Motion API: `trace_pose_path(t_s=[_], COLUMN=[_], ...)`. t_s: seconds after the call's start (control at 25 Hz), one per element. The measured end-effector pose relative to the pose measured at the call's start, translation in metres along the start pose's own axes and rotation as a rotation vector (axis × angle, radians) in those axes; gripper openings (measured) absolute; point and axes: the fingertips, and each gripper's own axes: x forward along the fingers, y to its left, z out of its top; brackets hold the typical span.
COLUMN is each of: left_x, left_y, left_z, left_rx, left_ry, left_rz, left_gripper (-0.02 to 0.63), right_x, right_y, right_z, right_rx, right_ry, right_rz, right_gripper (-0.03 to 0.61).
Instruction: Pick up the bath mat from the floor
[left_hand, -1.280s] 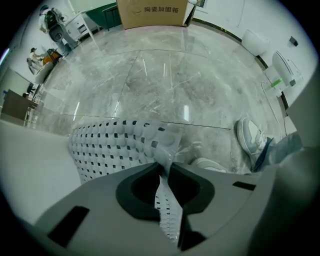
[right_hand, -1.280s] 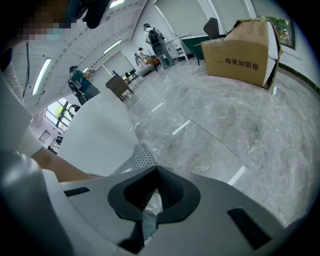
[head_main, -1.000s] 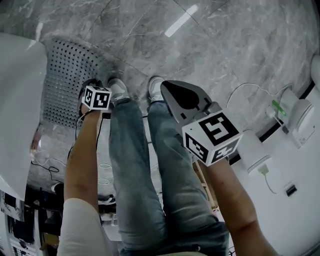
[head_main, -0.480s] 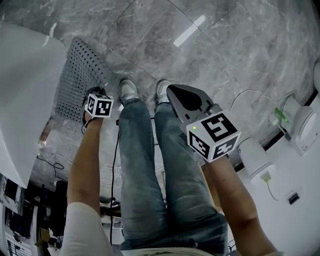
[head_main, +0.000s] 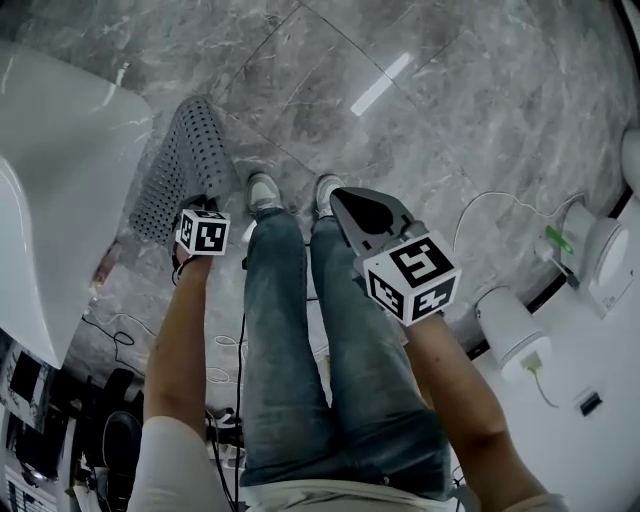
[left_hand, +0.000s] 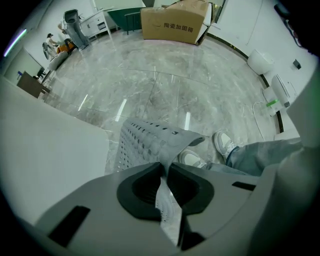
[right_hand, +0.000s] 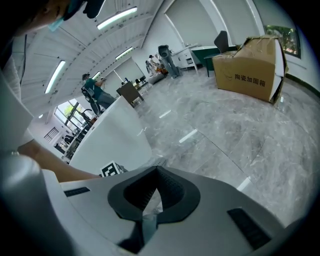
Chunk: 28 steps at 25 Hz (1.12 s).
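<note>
Glossy grey marble floor (head_main: 480, 120), cardboard box (right_hand: 247, 67)

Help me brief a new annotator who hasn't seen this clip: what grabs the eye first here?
The perforated grey bath mat stands out first, pinched in the shut left gripper and draped over the marble floor, beside a big white bathtub at the left. Next comes the right gripper with its marker cube, shut and empty above the person's jeans.

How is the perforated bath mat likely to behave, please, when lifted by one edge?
Probably floppy: the bath mat folds and drapes from the left gripper. Likely light, since a pinch on one edge raises it. Its hanging end may swing or drag.
</note>
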Motion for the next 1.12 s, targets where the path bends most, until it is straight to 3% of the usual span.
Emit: trace_pose_path(t_s=[0.52,1.12], left_x=[-0.098,-0.231], left_y=[0.001,0.022], left_z=[0.028,0.073], left_rx=[0.0,-0.134], left_ry=[-0.049,-0.241], left_rz=[-0.017,0.021], left_gripper=[0.043,0.037], right_x=[-0.051,-0.105], right_y=[0.011,0.049], right_z=[0.032,0.091], right_rx=[-0.012,-0.101], right_ry=[-0.027,-0.084], right_rz=[-0.002,0.005], right_gripper=[0.025,0.025])
